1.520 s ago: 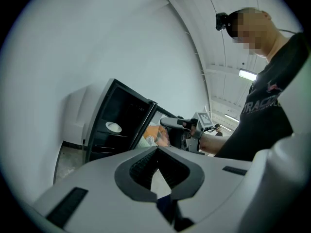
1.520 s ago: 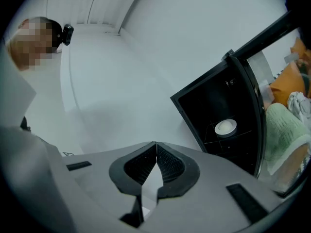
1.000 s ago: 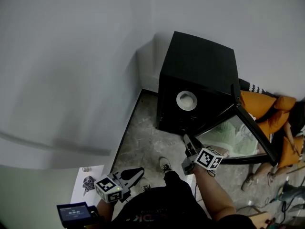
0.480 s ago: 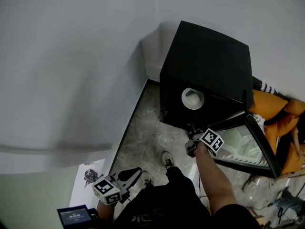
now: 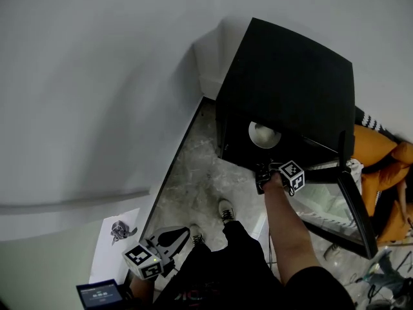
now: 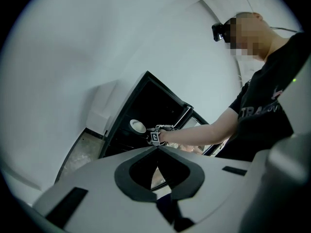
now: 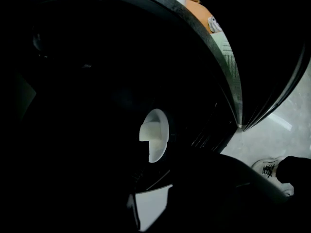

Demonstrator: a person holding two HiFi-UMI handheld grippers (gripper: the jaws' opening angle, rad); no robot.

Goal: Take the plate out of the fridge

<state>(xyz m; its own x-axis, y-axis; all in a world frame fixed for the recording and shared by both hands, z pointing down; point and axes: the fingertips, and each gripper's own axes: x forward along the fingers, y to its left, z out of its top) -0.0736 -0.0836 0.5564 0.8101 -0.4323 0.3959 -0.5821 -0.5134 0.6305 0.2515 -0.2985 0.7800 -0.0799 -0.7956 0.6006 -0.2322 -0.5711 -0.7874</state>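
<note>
Since a second ago the right gripper (image 5: 261,172) has come down and forward to the mouth of the fridge (image 5: 290,76), and its jaws have just been opening. They now stand partly apart with nothing gripped between them.

The plate (image 5: 263,134) is white and sits inside the dark fridge compartment, near the middle of the opening. It is just beyond the right gripper – close, but apart from it. In the right gripper view the plate (image 7: 155,135) shows in the gap between the two dark jaws; what carries it is too dark to tell.

The fridge door (image 5: 342,199) hangs open at the right side. The left gripper (image 5: 186,232) is low over the floor (image 5: 193,166), well apart from the fridge – its jaws meet at the tips and hold nothing.
</note>
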